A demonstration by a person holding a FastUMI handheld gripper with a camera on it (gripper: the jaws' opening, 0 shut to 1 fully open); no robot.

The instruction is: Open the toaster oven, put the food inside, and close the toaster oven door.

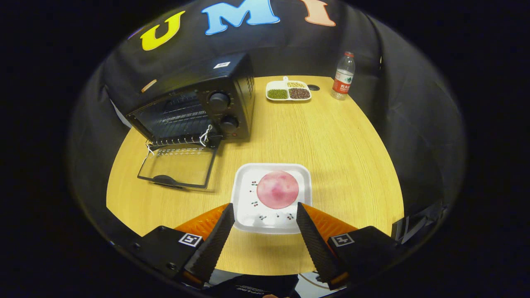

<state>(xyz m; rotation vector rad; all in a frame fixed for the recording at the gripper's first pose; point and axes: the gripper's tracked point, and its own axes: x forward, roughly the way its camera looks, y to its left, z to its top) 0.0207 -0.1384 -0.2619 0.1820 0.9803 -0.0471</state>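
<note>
Toaster oven [194,103] door [178,167] already down, ahead-left. Gripper [264,211] spread wide, gripping nothing, tips flanking near edge of white plate [248,207] carrying pink food [277,189]. Advance low, pinch plate rim squarely, lift level to avoid sliding.

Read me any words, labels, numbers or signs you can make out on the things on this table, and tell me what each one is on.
No text here can be read.
Water bottle: red label, print too small.
Toaster oven: white sticker on top, blurred; markings around the knobs too small.
Open gripper by the white plate: square coded markers on its body, patterns rather than words.
</note>
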